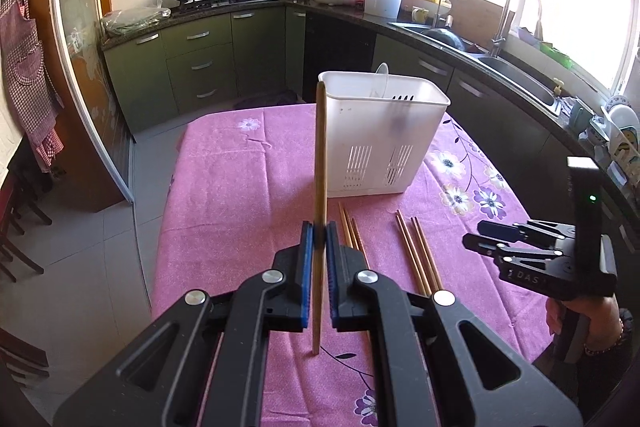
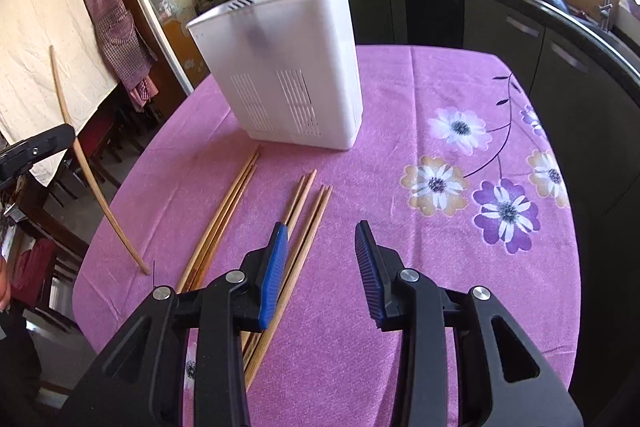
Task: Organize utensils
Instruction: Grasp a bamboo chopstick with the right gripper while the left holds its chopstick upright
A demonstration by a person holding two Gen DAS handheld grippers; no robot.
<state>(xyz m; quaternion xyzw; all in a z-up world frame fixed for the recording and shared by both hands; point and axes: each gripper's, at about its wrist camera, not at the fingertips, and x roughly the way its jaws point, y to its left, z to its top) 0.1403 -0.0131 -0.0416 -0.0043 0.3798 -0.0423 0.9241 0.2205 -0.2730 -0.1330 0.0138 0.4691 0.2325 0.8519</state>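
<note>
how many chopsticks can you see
7: a held chopstick upright in the left claw; on the tablecloth a left pair, middle pair and right pair by the open right claw. Overlaps may hide more.

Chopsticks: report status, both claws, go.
Left claw shut on one chopstick, held upright short of the white holder. Right claw open, empty, above loose chopsticks on the cloth. Nothing blocking.

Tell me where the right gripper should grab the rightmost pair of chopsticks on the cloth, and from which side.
Grip the pair near mid-length, coming straight down from above with the jaws across the shafts. They lie flat on the cloth, touching side by side, so only a top approach fits. The right gripper is open, just right of them.
</note>
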